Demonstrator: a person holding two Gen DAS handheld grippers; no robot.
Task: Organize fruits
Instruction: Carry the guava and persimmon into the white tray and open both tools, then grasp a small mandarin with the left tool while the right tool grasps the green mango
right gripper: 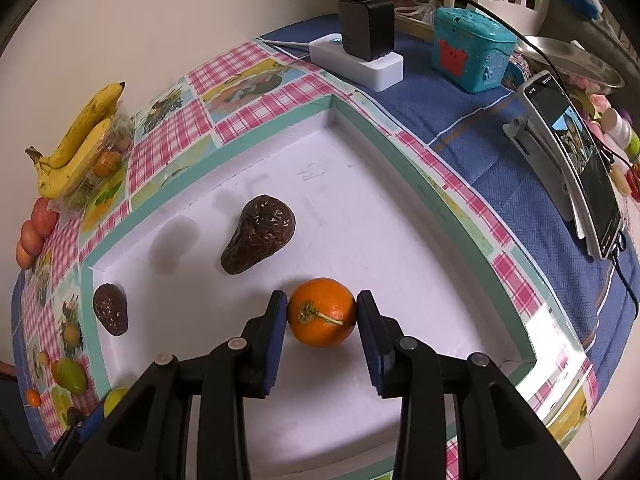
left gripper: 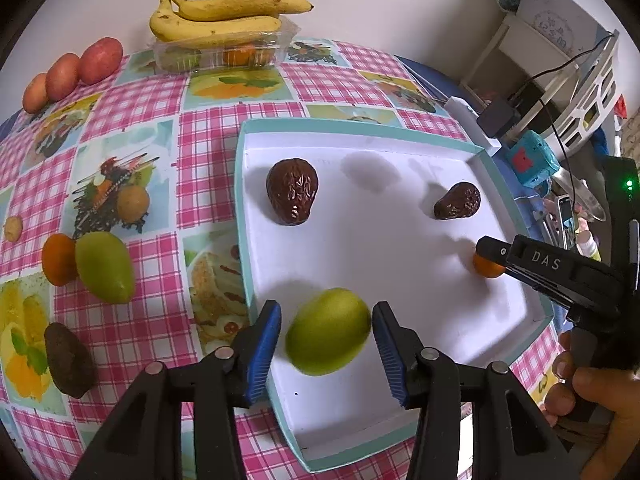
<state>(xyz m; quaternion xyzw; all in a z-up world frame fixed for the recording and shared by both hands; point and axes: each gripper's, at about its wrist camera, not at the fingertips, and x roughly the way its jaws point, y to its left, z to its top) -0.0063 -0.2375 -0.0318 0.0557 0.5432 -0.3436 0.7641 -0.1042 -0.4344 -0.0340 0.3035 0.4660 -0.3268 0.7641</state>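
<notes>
A white tray with a teal rim (left gripper: 244,200) (right gripper: 420,184) lies on the checked tablecloth. Two dark brown avocados (left gripper: 293,191) (left gripper: 458,201) lie in it; they also show in the right wrist view (right gripper: 260,233) (right gripper: 111,309). My left gripper (left gripper: 326,334) is open around a blurred green mango (left gripper: 328,331) over the tray's near part, a gap on its left side. My right gripper (right gripper: 322,312) is shut on an orange (right gripper: 322,312) resting on the tray floor; it also shows in the left wrist view (left gripper: 486,266).
On the cloth left of the tray lie a green mango (left gripper: 105,267), an orange (left gripper: 58,259), a dark avocado (left gripper: 69,359), three red fruits (left gripper: 72,74) and bananas on a clear box (left gripper: 224,14). A charger (right gripper: 366,28), teal toy (right gripper: 472,54) and phone (right gripper: 576,164) stand right.
</notes>
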